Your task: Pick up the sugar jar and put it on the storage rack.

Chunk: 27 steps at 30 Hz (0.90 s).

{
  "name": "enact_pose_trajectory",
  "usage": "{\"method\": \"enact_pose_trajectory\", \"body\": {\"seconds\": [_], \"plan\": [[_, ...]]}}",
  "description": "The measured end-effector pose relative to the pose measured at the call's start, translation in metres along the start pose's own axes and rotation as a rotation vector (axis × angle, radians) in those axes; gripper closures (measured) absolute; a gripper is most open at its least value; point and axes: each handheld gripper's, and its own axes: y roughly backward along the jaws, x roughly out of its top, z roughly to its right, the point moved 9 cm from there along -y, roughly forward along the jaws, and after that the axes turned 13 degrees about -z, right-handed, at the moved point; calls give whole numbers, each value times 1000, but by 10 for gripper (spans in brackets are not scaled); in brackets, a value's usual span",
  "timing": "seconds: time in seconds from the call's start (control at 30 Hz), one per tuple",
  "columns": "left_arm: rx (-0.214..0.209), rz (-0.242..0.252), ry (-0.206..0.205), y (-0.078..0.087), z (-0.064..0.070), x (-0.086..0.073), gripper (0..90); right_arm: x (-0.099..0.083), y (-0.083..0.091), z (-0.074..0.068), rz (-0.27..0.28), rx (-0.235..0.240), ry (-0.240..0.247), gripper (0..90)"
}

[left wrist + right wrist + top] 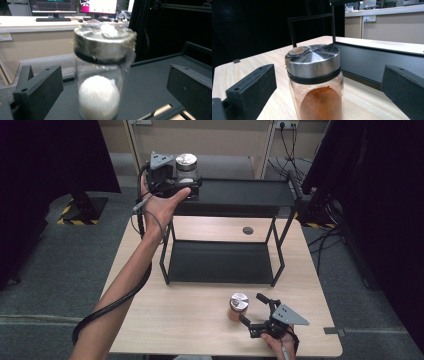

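Your left gripper (186,184) is up at the top shelf of the black rack (235,195). Its jaws are spread wide. A glass jar with white powder (187,170) stands between them, on the left end of that shelf. In the left gripper view, the same jar (101,72) sits right in the middle of the two black jaws, and there is a gap on each side. The jaws do not touch the glass. The jar has a shiny metal lid, and the white stuff lies at the bottom of it. The jar looks a bit blurry there.

Your right gripper (254,309) is low over the wooden table (175,325), in front of the rack. Its jaws are spread wide too. A jar with orange-brown powder (238,307) stands upright on the table, just past the jaw tips. In the right gripper view, this jar (315,87) is between the two jaws, a little closer to the left one. It does not touch either jaw. It has a shiny lid too. Behind it you can see the rack's lower shelf (372,62).
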Motion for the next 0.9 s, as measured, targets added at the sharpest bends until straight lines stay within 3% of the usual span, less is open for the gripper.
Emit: {"method": "enact_pose_trajectory", "body": {"seconds": [0.2, 0.5, 0.9], "plan": [[0, 5, -48, 12, 8, -13, 0, 0, 0, 0, 0, 0, 0, 4], [-86, 46, -62, 27, 18, -46, 2, 0, 0, 0, -1, 2, -5, 4], [-159, 67, -97, 37, 26, -83, 3, 0, 0, 0, 4, 2, -2, 4]]}}
